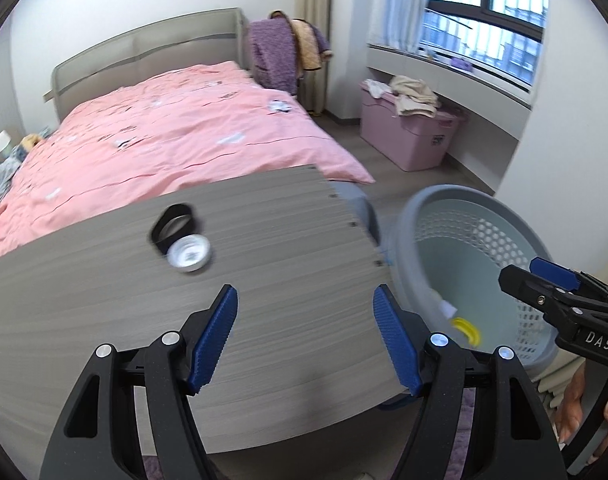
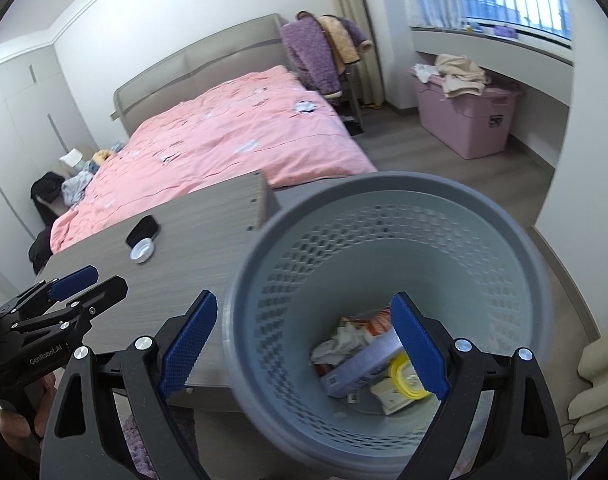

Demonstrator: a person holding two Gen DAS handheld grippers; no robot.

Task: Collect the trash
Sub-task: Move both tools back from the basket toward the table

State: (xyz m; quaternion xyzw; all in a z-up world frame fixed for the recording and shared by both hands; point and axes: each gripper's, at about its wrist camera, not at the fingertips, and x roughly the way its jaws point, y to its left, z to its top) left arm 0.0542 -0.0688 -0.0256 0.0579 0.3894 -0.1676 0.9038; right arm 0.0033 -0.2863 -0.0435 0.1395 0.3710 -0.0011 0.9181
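A grey perforated waste basket (image 2: 384,208) stands on the floor right of the grey wood table (image 1: 103,320). It holds crumpled paper (image 2: 344,340), a lilac box (image 2: 364,364) and a yellow lid (image 2: 404,376). My right gripper (image 2: 304,348) is open and empty above the basket. My left gripper (image 1: 306,336) is open and empty over the table's near edge. A black round container (image 1: 171,226) and a white lid (image 1: 189,256) lie on the table beyond it. The basket also shows in the left wrist view (image 1: 444,208).
A bed with a pink quilt (image 1: 163,128) lies behind the table. A pink storage box (image 2: 464,112) with clothes stands under the window ledge. A chair draped in purple clothes (image 2: 316,52) stands by the bed. A radiator (image 2: 600,392) is at the right.
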